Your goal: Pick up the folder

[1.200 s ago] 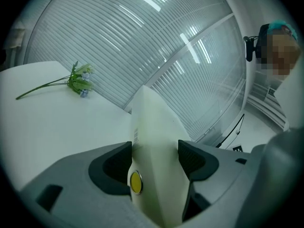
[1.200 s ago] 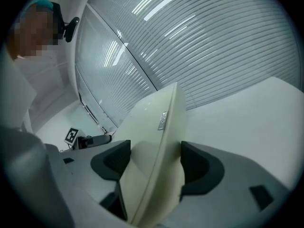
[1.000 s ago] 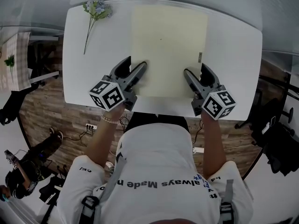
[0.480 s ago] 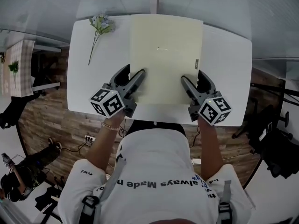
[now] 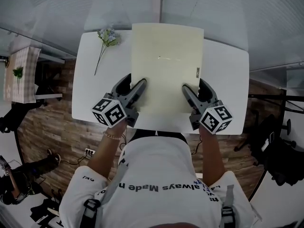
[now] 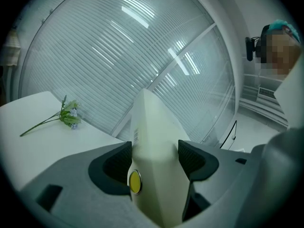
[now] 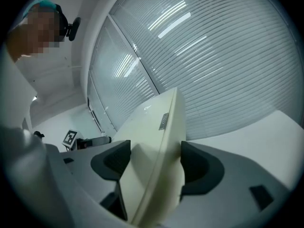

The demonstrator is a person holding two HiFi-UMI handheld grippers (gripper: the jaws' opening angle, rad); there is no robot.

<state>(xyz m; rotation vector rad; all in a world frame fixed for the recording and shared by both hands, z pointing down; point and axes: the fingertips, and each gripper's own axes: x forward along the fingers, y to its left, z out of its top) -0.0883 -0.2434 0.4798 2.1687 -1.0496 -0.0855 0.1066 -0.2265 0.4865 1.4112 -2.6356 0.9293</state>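
Note:
A cream folder (image 5: 166, 65) is held up above the white table (image 5: 88, 80), its far edge past the table's back edge in the head view. My left gripper (image 5: 134, 87) is shut on the folder's near left edge, and the folder (image 6: 154, 141) fills the gap between its jaws, with a yellow stud showing. My right gripper (image 5: 195, 88) is shut on the near right edge, where the folder (image 7: 154, 141) rises between the jaws with a small label on its spine.
A sprig of pale blue flowers (image 5: 105, 41) lies at the table's back left corner. Ribbed translucent glass panels (image 6: 142, 46) stand behind the table. Wooden floor, cables and dark chairs surround the table.
Both grippers have raised the folder off the table and toward the camera. Its far edge now reaches beyond the table's back edge, and the table looks smaller below.

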